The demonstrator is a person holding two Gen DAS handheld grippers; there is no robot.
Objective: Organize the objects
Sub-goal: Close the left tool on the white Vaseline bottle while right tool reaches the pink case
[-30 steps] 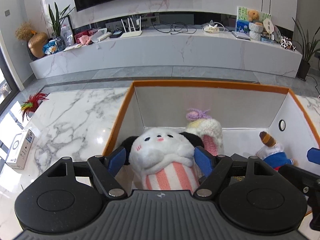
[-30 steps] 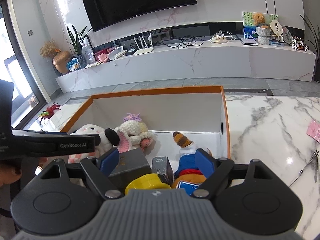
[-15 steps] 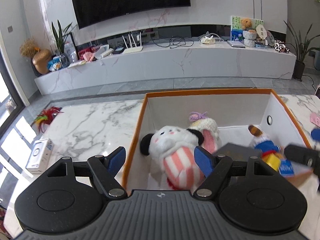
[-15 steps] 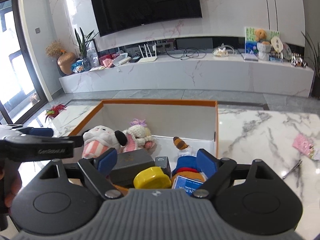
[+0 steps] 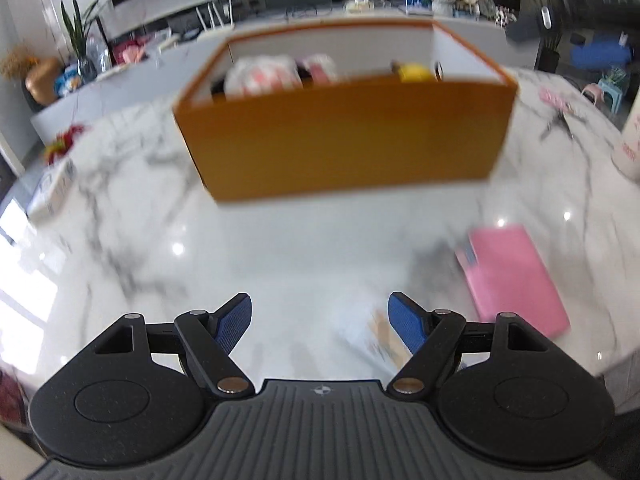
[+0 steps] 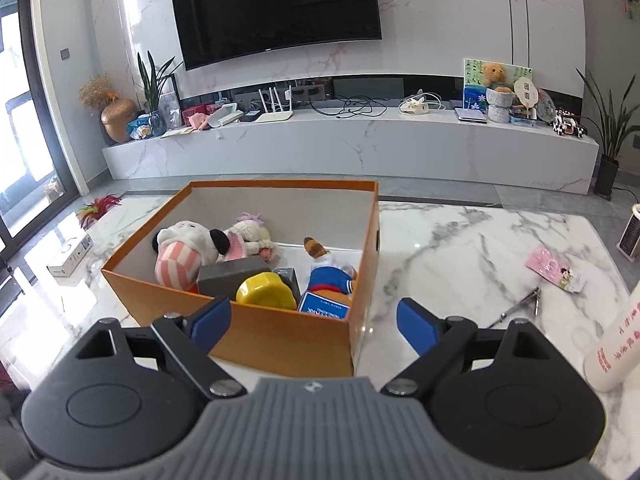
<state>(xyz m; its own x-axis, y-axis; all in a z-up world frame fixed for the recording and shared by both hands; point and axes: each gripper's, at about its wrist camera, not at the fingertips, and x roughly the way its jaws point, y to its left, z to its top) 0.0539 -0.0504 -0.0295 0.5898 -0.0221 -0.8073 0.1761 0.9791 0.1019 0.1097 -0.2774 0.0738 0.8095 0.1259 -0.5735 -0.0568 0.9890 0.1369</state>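
An orange box (image 6: 280,332) stands on the marble table and holds a white plush in a pink striped shirt (image 6: 182,250), a cream plush (image 6: 250,236), a grey box (image 6: 232,276), a yellow cap (image 6: 264,290) and a doll in blue (image 6: 330,276). In the blurred left wrist view the box (image 5: 344,144) is farther off. My left gripper (image 5: 320,316) is open and empty above the bare table. My right gripper (image 6: 314,322) is open and empty at the box's near wall. A pink flat packet (image 5: 516,276) lies right of the left gripper.
A small pink card (image 6: 554,270), a metal pen-like tool (image 6: 516,308) and a white bottle with red print (image 6: 618,346) lie on the table to the right. A white carton (image 6: 70,256) and a red feather toy (image 6: 98,206) lie at the left.
Both grippers have pulled back out of the box toward the near side. The left one moved far back and low over the table. The plush stays in the box.
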